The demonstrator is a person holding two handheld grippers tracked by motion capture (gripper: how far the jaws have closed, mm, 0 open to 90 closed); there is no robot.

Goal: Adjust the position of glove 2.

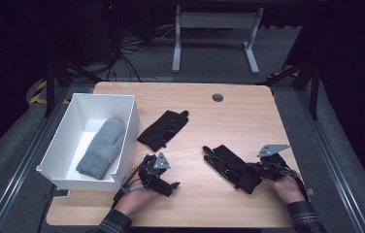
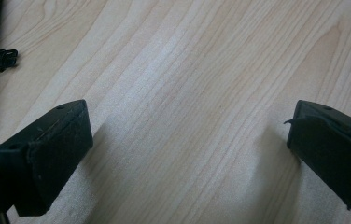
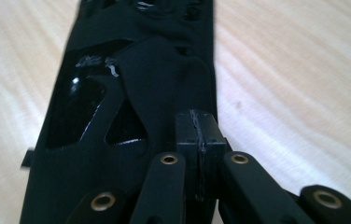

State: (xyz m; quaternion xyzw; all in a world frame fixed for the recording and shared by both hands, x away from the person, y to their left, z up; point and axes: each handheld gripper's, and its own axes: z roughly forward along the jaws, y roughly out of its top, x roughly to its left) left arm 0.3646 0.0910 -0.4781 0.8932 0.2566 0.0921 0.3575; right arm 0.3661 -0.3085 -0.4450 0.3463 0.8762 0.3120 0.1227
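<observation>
Right now the work looks to be tidying gloves into the white bin (image 1: 128,127) at the left of the table (image 1: 239,104), where a grey mitten (image 1: 102,147) already lies. The right gripper (image 1: 254,167) has its jaws pressed together on the cuff end of a black glove (image 1: 230,165), which lies flat on the wood near the right front corner with its fingers pointing toward the middle; in the right gripper view the two jaws meet with a fold of that glove (image 3: 131,107) pinched between them. The left gripper (image 1: 170,185) rests low near the front edge, just beside the bin's corner, with its jaws spread wide over bare wood and nothing between them. A second black glove (image 1: 164,128) lies apart, farther back and close to the bin's right wall. I would judge the pick-up step is under way: the grasp seems made, and next comes a lift clear of the table, a carry across to the left over the bin's rim, and a release inside. The thin pinch could slip, so a steady lift matters.
</observation>
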